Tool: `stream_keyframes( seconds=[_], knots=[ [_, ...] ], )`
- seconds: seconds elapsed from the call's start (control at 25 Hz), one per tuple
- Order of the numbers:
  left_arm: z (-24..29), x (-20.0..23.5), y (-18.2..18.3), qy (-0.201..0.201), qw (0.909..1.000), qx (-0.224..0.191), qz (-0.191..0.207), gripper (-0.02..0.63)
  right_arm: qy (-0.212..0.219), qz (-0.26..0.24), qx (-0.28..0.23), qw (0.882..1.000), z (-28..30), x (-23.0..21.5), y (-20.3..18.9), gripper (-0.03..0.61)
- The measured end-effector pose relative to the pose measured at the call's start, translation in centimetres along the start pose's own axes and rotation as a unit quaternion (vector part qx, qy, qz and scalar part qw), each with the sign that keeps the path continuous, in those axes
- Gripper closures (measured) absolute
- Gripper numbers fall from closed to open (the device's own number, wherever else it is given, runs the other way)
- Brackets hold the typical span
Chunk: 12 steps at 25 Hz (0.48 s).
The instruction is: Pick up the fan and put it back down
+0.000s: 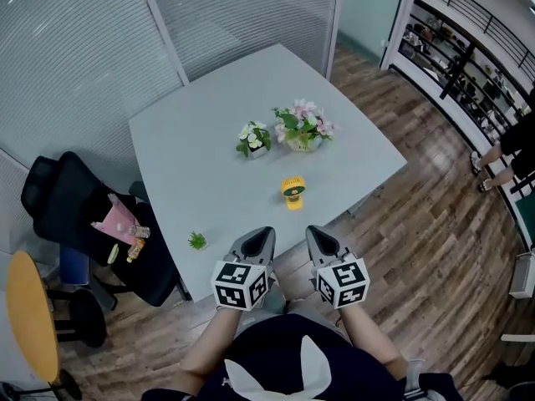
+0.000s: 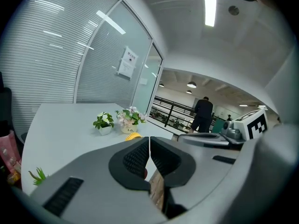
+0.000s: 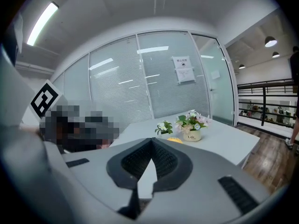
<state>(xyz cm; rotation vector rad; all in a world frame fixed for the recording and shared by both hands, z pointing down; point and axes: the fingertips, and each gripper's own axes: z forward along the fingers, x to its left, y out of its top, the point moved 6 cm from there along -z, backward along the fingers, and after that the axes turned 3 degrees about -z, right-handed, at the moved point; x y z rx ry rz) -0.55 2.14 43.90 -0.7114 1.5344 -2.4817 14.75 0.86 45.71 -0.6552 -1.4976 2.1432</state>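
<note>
A small yellow fan (image 1: 292, 192) stands on the pale grey table (image 1: 209, 149), a little in from its near edge. Only its yellow top shows over the jaws in the left gripper view, fan (image 2: 133, 136), and in the right gripper view, fan (image 3: 174, 139). My left gripper (image 1: 267, 233) hangs shut at the table's near edge, below and left of the fan, with nothing between its jaws. My right gripper (image 1: 311, 231) is beside it, also shut and empty, just short of the fan. In their own views the left gripper (image 2: 149, 139) and right gripper (image 3: 151, 140) have their tips together.
Two flower pots stand behind the fan: a small white one (image 1: 255, 140) and a larger one (image 1: 303, 129). A tiny green plant (image 1: 197, 241) sits near the table's left front edge. A black office chair (image 1: 92, 224) with items on it stands to the left. A person (image 1: 506, 153) stands far right.
</note>
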Motion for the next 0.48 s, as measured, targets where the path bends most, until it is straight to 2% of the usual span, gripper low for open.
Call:
stream_keyframes(
  seconds=[0.48],
  knots=[
    [-2.3, -2.1, -1.0, 0.001, 0.9999, -0.015, 0.004, 0.589, 0.004, -0.018, -0.006, 1.000, -3.0, 1.4, -0.2, 0.575]
  ],
)
